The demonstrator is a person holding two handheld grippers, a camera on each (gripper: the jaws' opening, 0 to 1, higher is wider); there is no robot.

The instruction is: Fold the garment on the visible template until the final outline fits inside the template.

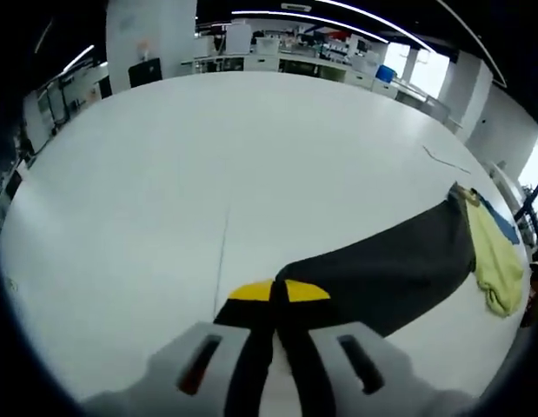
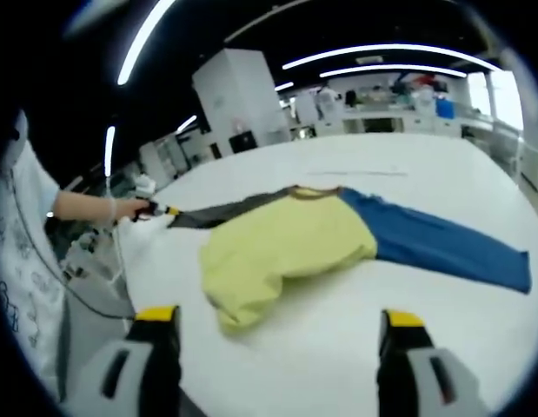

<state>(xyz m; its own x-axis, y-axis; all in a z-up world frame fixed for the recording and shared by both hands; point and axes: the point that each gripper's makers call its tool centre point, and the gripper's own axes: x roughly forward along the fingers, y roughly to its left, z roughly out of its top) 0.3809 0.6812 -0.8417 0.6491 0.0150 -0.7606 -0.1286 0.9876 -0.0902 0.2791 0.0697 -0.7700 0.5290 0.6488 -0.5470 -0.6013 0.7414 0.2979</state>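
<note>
The garment lies spread on the white table point(image 2: 408, 174). It has a pale yellow body point(image 2: 286, 248), a blue sleeve point(image 2: 442, 243) and a dark grey sleeve point(image 2: 225, 208). In the left gripper view the dark sleeve point(image 1: 390, 269) runs from the yellow body point(image 1: 496, 261) at far right down into my left gripper point(image 1: 277, 295), which is shut on the sleeve's end. The right gripper view shows that left gripper point(image 2: 156, 210) in a person's hand at the sleeve's tip. My right gripper point(image 2: 277, 317) stands wide open, just short of the yellow body's near hem, holding nothing.
A thin seam line point(image 1: 223, 252) runs across the white table point(image 1: 251, 148). A person's arm point(image 2: 77, 204) and white shirt point(image 2: 21, 261) stand at the left of the right gripper view. Benches and cabinets point(image 1: 277, 56) stand beyond the table.
</note>
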